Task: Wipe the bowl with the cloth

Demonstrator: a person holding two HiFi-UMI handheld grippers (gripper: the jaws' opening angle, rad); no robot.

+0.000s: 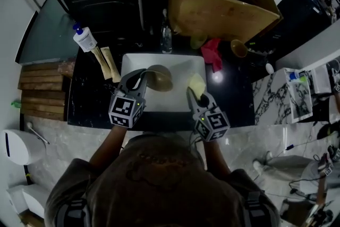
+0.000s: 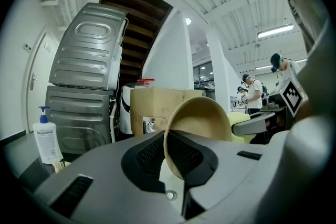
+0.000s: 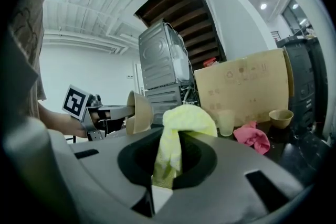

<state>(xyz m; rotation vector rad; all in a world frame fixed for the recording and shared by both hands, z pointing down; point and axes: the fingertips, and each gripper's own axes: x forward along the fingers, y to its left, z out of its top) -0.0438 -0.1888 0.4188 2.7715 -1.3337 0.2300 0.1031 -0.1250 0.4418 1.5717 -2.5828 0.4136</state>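
Jaws clamped: left gripper (image 2: 176,162) on the tan round bowl (image 2: 205,118), right gripper (image 3: 168,165) on the yellow cloth (image 3: 184,118); we'd rub the inside firmly.

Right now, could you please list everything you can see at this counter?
counter: one, black, in front of the person
basin: one, white, middle of the counter
bowl: one, tan, tilted above the basin
yellow cloth: one, yellow, above the basin's right side
pink cloth: one, pink, behind the basin's right corner
small bowl: one, tan, right of the pink cloth
cardboard box: one, brown, behind the basin
pump bottle: one, white, counter's left end
left tongs: one, grey, shut on the bowl's rim
right tongs: one, grey, shut on the yellow cloth
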